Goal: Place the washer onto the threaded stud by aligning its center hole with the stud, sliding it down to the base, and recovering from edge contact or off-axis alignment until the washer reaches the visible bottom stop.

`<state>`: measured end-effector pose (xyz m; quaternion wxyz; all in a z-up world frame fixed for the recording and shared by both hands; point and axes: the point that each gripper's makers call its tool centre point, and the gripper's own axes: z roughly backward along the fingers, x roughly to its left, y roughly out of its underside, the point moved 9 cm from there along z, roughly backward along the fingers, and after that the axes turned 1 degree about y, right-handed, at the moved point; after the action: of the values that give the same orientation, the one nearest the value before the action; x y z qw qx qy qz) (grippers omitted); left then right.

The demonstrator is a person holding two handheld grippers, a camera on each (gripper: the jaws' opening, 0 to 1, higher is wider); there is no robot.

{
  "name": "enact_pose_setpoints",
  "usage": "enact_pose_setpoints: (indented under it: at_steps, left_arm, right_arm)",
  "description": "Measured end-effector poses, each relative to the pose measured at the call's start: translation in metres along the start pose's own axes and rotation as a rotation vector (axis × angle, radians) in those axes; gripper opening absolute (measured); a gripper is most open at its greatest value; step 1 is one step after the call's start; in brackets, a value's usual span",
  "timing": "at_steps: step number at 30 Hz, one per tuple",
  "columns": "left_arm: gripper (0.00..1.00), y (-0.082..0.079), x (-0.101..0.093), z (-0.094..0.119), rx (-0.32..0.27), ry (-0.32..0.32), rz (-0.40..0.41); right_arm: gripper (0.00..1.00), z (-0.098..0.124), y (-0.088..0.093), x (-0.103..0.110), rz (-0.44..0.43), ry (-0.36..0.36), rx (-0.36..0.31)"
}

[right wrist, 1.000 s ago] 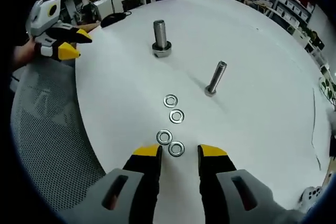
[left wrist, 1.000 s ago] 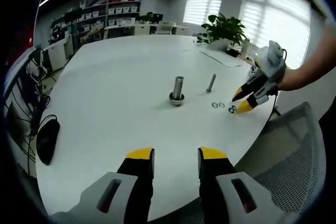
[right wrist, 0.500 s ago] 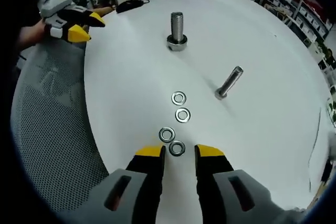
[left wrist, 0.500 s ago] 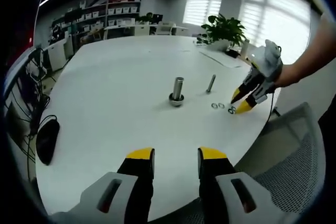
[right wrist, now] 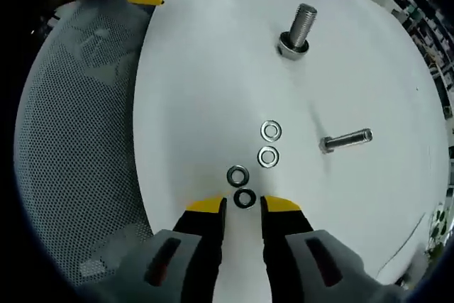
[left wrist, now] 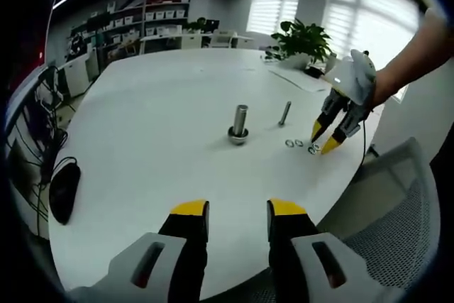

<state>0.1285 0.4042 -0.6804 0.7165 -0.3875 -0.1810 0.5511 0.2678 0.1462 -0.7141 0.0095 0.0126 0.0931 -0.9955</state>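
Right gripper (right wrist: 245, 205): jaws spread, tips either side of nearest washer (right wrist: 245, 198)
Left gripper (left wrist: 238, 208): jaws spread, nothing between
Other washers (right wrist: 268, 156): three, at 12 to 1 o'clock of nearest
Stud (right wrist: 299, 29): upright on table (right wrist: 206, 69), 12 o'clock, bare
Slim bolt (right wrist: 346, 140): 2 o'clock

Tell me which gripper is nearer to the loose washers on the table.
Right. The right gripper hangs just above the four washers, its open jaws flanking the nearest one. The left gripper sits back at the table's near edge, well short of them.

No text, label or number can be read.
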Motion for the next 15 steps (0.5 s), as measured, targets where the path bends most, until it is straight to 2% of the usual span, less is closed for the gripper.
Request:
enact_pose_setpoints:
  at_steps: [8, 11, 15]
  left_arm:
    - [0.31, 0.000, 0.000, 0.000, -0.009, 0.001, 0.010]
    - [0.31, -0.001, 0.000, 0.000, -0.009, 0.001, 0.009]
    - [0.31, 0.001, -0.001, -0.001, 0.002, 0.007, 0.006]
  right_arm:
    - [0.21, -0.001, -0.008, -0.004, 0.009, -0.016, 0.092]
    - [0.18, -0.002, -0.011, -0.006, 0.063, -0.025, 0.142]
    - [0.18, -0.002, -0.012, -0.005, 0.086, -0.022, 0.155]
